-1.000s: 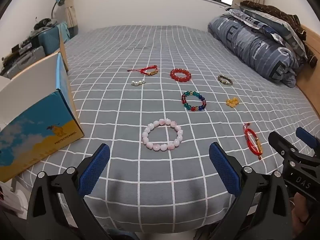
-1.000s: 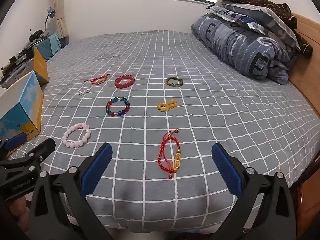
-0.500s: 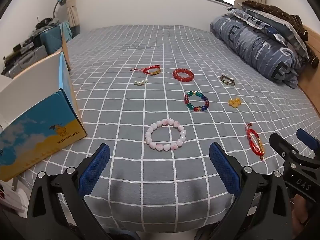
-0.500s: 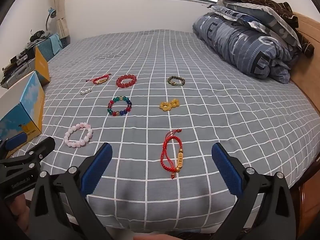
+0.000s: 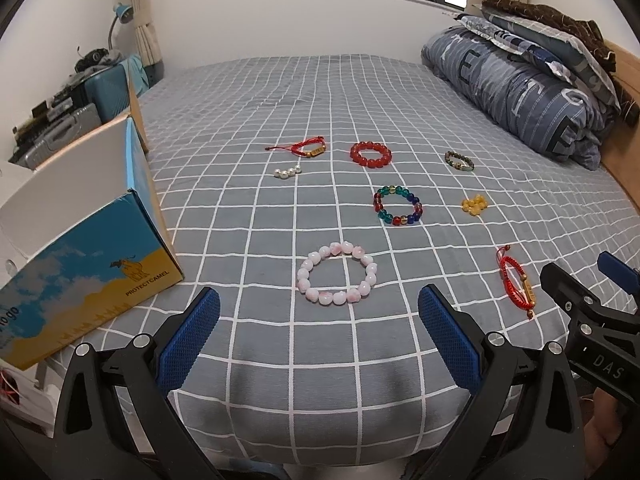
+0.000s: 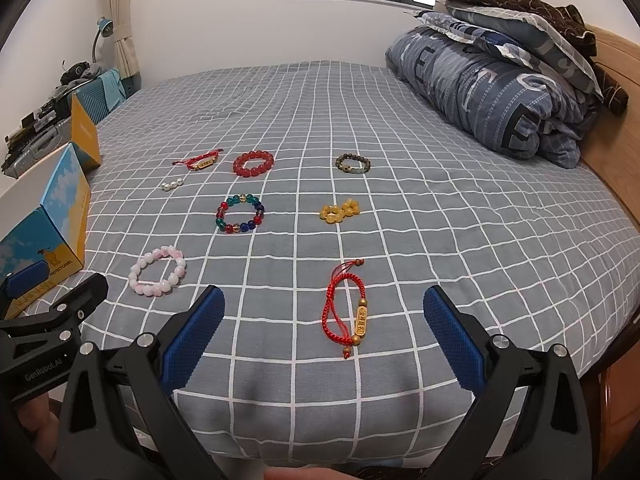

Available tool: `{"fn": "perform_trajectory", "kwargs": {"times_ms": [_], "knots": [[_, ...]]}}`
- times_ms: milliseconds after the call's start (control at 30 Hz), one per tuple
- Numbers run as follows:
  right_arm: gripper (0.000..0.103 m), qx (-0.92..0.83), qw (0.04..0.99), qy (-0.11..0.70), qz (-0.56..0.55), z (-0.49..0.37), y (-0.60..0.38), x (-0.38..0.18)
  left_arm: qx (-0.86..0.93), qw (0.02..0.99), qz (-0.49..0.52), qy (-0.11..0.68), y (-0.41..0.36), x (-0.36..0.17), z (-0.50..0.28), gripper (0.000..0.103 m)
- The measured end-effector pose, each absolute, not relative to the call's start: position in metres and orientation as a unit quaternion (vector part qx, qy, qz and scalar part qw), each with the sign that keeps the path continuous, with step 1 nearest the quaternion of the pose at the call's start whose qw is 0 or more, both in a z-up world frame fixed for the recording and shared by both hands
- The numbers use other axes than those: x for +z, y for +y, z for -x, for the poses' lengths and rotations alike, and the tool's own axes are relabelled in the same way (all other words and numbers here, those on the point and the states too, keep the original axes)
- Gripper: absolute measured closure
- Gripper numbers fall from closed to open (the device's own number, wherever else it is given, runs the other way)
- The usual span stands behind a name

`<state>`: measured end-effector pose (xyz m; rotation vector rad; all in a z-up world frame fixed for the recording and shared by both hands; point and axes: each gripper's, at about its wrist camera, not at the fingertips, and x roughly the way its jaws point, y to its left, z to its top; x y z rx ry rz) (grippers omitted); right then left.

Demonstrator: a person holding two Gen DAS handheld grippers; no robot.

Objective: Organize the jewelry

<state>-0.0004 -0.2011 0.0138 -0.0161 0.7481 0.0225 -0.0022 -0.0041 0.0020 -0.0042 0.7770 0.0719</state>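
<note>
Several pieces of jewelry lie on the grey checked bed. A pink bead bracelet (image 5: 338,274) (image 6: 157,271) lies just ahead of my open left gripper (image 5: 318,338). A red cord bracelet with a gold charm (image 6: 347,311) (image 5: 517,281) lies just ahead of my open right gripper (image 6: 324,336). Farther out are a multicolour bead bracelet (image 5: 398,205) (image 6: 240,213), yellow beads (image 5: 474,205) (image 6: 340,211), a red bead bracelet (image 5: 370,154) (image 6: 253,163), a dark bead bracelet (image 5: 459,161) (image 6: 353,163), white pearls (image 5: 287,171) (image 6: 172,185) and a second red cord bracelet (image 5: 309,148) (image 6: 202,161). Both grippers are empty.
An open blue and yellow cardboard box (image 5: 80,240) (image 6: 60,216) stands at the bed's left edge. A rolled duvet and pillows (image 5: 528,80) (image 6: 500,76) lie at the right by the wooden headboard (image 6: 616,92). Suitcases and clutter (image 5: 68,116) stand beyond the box.
Both grippers have moved slightly forward toward the bed; the jewelry sits a little nearer in both views. Nothing was grasped and the jaws stay open.
</note>
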Motion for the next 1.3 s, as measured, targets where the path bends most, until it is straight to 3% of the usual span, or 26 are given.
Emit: {"fn": "perform_trajectory", "kwargs": {"times_ms": [1300], "knots": [[0.007,0.007,0.932,0.363,0.006,0.0009,-0.2022,0.0143,0.034,0.925,-0.002,0.378,-0.0046,0.0014,0.0025,0.006]]}}
